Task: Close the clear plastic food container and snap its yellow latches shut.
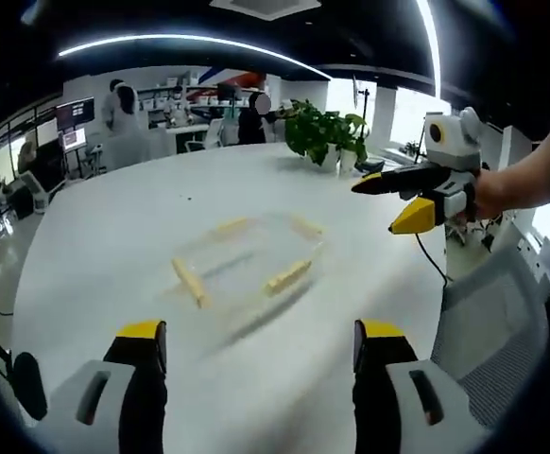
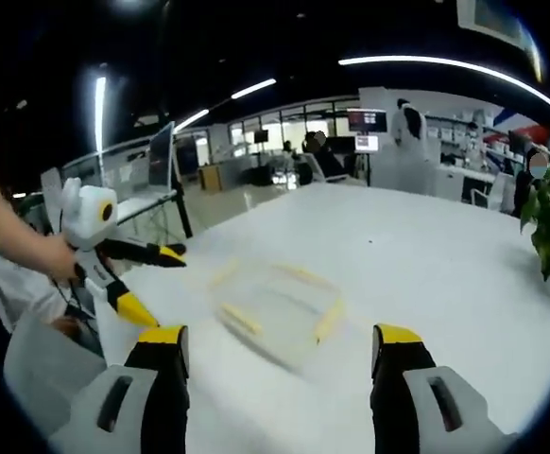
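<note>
The clear container lay flat on the white table, ahead of and between the left gripper's spread, empty fingers. The right gripper likewise stood open, holding nothing, well short of the container. Four yellow latches sat on its rim; whether any was snapped could not be told. Recommended: press the lid level first, then clip opposite latches in turn.

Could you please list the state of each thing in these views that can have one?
clear container: resting on the white table, blurred; lid position and latch state cannot be told
left gripper: open, holding nothing, held back from the container
right gripper: open, holding nothing, held back from the container
potted plant: upright on the table
</note>
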